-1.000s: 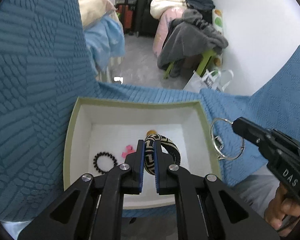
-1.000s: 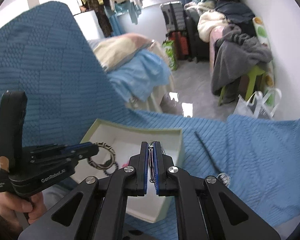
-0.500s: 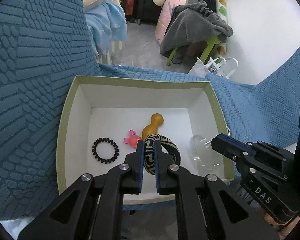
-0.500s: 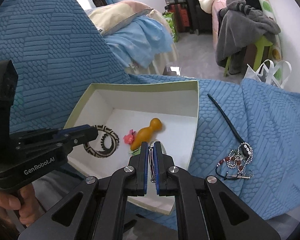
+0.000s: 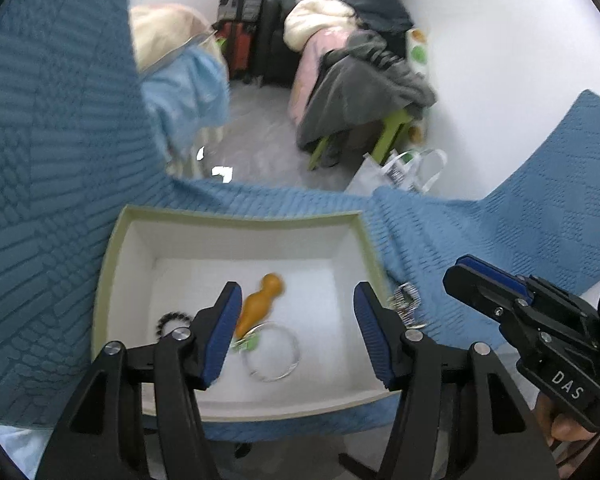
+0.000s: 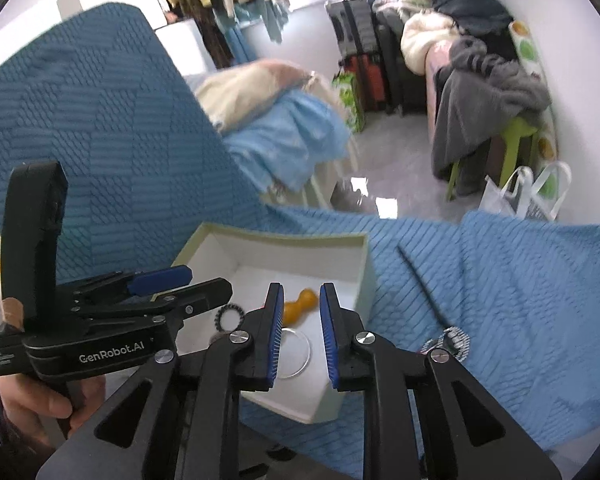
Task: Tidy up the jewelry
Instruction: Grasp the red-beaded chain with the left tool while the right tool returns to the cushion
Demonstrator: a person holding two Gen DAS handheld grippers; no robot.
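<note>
A textured blue blanket (image 5: pixel 52 184) covered the surface, and on it sat an open box (image 5: pixel 112 280) with a pale green rim and white inside. In the box lay an orange piece (image 5: pixel 260 306), a clear ring (image 5: pixel 274 350) and a black coil tie (image 5: pixel 172 320). The left gripper (image 5: pixel 296 332) hung over the box, jaws opening wide with nothing between them. The right gripper (image 6: pixel 298 334) was parting too, empty. Beads (image 6: pixel 450 340) and a black stick (image 6: pixel 420 280) lay on the blanket just beside the box. Beyond lay a pale floor (image 5: pixel 260 144), white wall (image 5: pixel 500 80), suitcases (image 6: pixel 360 52) and heaped clothes (image 5: pixel 360 80).
</note>
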